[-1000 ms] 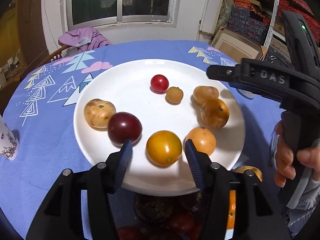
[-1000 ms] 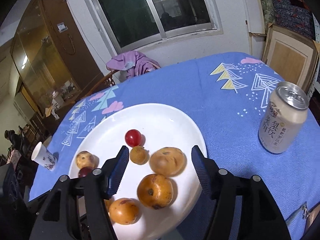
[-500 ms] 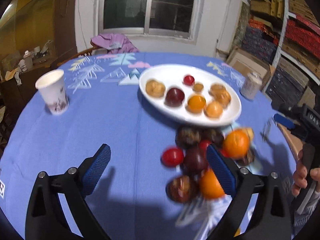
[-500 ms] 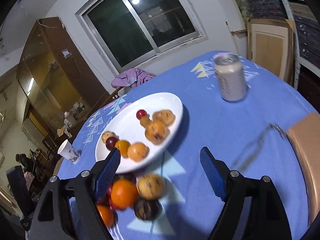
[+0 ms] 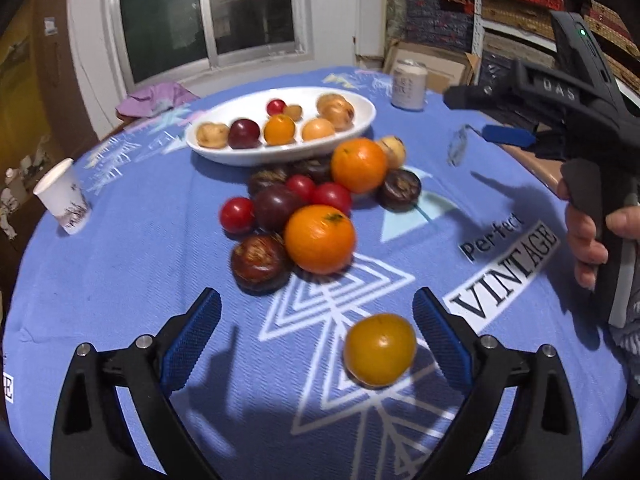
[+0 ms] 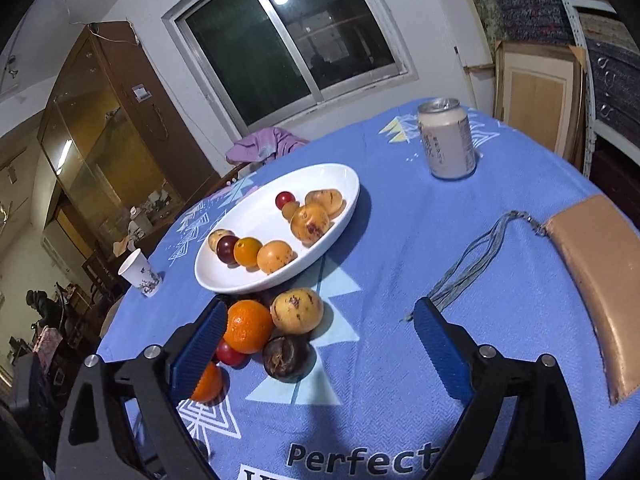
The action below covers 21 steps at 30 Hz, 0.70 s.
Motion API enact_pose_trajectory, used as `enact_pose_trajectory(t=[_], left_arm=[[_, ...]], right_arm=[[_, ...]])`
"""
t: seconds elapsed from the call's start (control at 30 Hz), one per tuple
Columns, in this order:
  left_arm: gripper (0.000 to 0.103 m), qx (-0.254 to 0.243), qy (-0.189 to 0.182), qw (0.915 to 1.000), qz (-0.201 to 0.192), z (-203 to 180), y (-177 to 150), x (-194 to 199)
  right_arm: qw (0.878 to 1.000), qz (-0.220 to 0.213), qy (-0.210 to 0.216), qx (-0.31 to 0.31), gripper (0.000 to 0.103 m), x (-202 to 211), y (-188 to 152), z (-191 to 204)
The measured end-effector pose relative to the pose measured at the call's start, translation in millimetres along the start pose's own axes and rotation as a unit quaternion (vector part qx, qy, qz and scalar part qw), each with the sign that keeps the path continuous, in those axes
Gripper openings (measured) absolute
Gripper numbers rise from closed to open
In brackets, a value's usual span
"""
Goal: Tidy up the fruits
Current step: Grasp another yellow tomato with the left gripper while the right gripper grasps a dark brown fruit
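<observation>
the white plate (image 5: 362, 114) sits toward the far side of the blue tablecloth (image 5: 140, 280), and it's partly filled: a speckled tan fruit (image 5: 211, 135), a dark plum (image 5: 244, 133), a yellow-orange tomato (image 5: 279, 129), a pale orange fruit (image 5: 318, 129), two mottled brownish ones (image 5: 336, 108) at the right end, plus a small red cherry tomato (image 5: 275, 107) with a little tan one beside it at the far edge. so roughly half done, by my reckoning.

what's left is the heap just near of the plate: two bright dimpled oranges (image 5: 320, 239), several glossy red tomatoes (image 5: 237, 215), a dark purple one among them, some wrinkled, dull brown passion-fruit-looking things (image 5: 258, 263), and a pale speckled fruit (image 6: 297, 310) at the right of the pile. they're packed touching each other.

and one stray, a smooth yellow tomato (image 5: 379, 349), lies alone on the cloth, well near of the heap. the left gripper (image 5: 316, 336) is spread wide and holds nothing, with that yellow tomato lying between its ribbed blue pads (image 5: 191, 338), closer to the right one. looks like the next pick to me.

the right gripper (image 6: 316, 344) is also gaping wide and empty, hovering over the right edge of the heap.

off to the sides: a matte paper cup (image 5: 64, 196) far left, a shiny drinks can (image 6: 446, 140) far right, a tan leather pouch (image 6: 596, 280) with a tassel on the right.
</observation>
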<state>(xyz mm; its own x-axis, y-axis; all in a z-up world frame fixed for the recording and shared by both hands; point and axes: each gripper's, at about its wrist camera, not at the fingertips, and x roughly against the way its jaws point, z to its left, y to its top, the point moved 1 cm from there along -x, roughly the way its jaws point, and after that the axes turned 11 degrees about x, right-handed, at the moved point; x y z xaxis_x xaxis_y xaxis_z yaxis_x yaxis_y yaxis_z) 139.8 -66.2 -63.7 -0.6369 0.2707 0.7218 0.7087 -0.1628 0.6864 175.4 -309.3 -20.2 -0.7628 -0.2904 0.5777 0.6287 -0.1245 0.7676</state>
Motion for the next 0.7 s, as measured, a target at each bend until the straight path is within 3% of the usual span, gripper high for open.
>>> enact_pose_trajectory(t=[0.2,0.33,0.47,0.6,0.67,0.7], left_arm=[[0.095,-0.014,-0.040,0.9984,0.036,-9,-10,-6],[0.094,-0.017,-0.045,0.9980,0.041,-13,-9,-8],[0.069,-0.009,-0.054,0.9971,0.053,-11,-9,-13],[0.063,-0.004,-0.058,0.9965,0.061,-10,-8,-15],[0.051,-0.008,-0.061,0.9962,0.063,-12,-9,-15],[0.050,-0.010,-0.060,0.9961,0.064,-12,-9,-16]], right_arm=[[1.000,0.006,0.002,-0.001,0.096,-2,-2,2],[1.000,0.012,0.001,-0.001,0.096,-4,-3,2],[1.000,0.015,0.000,0.001,0.096,-4,-4,2],[1.000,0.017,0.000,-0.001,0.096,-5,-4,1],[1.000,0.017,-0.001,-0.001,0.096,-5,-4,1],[1.000,0.019,-0.001,0.000,0.096,-6,-4,1]])
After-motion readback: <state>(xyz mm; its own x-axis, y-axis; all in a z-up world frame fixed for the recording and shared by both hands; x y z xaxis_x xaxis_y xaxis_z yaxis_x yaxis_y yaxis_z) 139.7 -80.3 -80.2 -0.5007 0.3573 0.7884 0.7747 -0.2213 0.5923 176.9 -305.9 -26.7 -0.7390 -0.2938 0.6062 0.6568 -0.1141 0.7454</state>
